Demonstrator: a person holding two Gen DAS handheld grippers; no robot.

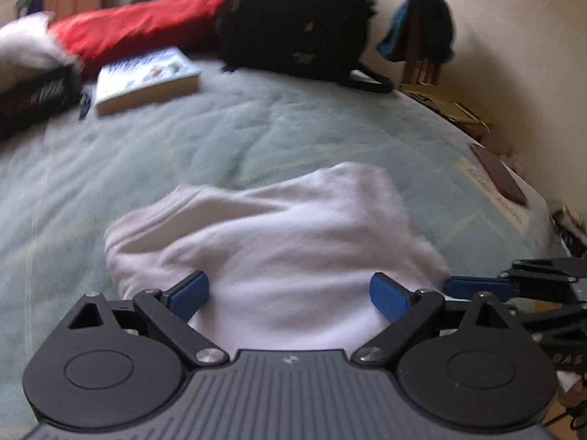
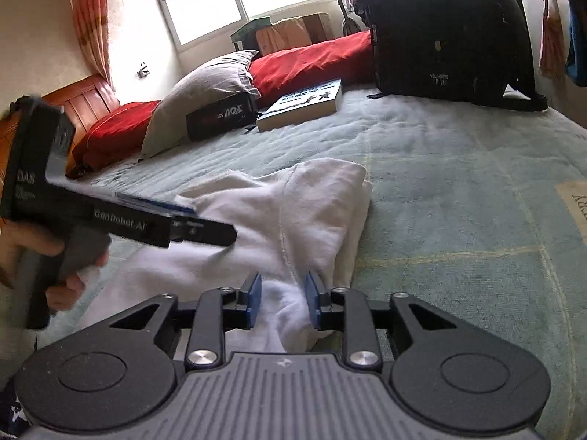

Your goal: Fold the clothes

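Note:
A white garment (image 1: 279, 234) lies crumpled and partly folded on the pale green bedspread (image 1: 183, 146). My left gripper (image 1: 290, 297) hovers over its near edge, open, blue pads far apart and nothing pinched. In the right wrist view the garment (image 2: 293, 212) runs toward me, and a raised fold of it sits between the pads of my right gripper (image 2: 283, 300), which stand slightly apart and look loose on the cloth. The left gripper (image 2: 205, 220), held by a hand (image 2: 33, 245), crosses above the garment's left side. One blue finger (image 1: 477, 288) of the right gripper shows at the right.
On the far side of the bed sit a black backpack (image 2: 447, 33), a book (image 2: 304, 104), a dark box (image 2: 220, 119), a grey pillow (image 2: 205, 91) and red cushions (image 2: 315, 60). A dark red flat thing (image 1: 499, 176) lies at the bed's right edge beside the wall.

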